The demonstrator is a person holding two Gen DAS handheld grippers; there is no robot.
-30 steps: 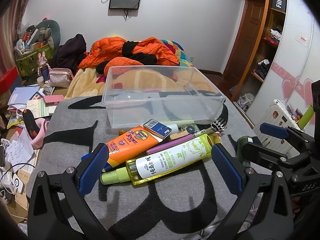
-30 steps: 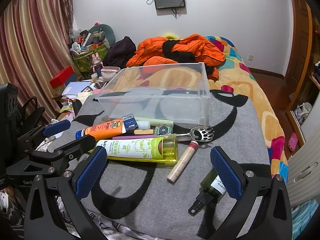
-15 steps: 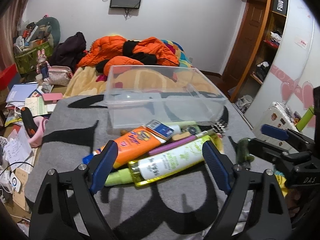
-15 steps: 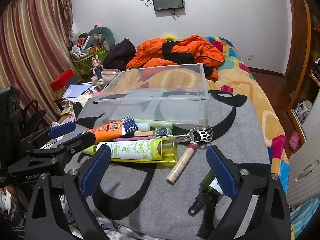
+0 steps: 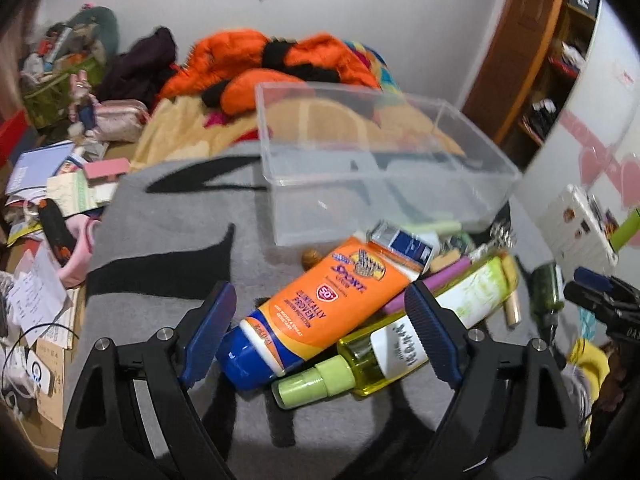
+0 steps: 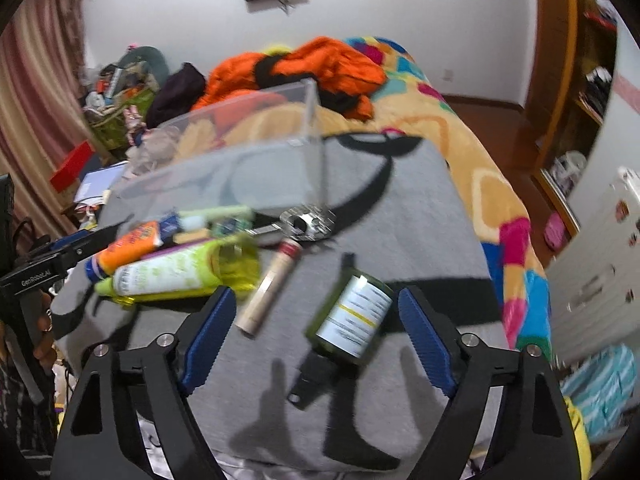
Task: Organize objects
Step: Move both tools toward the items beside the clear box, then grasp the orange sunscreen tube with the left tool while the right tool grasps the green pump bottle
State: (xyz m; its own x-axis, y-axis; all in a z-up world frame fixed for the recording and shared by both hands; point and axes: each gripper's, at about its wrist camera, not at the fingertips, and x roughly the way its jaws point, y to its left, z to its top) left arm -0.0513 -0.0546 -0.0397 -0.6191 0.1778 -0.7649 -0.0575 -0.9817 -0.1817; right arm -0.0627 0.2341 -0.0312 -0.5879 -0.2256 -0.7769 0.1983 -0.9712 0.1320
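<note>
Clear plastic bin (image 5: 384,168) on grey blanket (image 5: 168,248), seemingly empty through blur. Just in front, orange sunscreen tube (image 5: 320,304) between spread left gripper (image 5: 320,338) jaws, untouched. Dark green bottle (image 6: 352,320) between right gripper (image 6: 312,338) jaws, just narrowing, not pinching.

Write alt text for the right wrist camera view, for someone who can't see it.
The open right gripper, its jaws just closing, frames a dark green bottle lying on a grey blanket. Behind lie a beige tube, a yellow-green bottle and a clear plastic bin.
</note>
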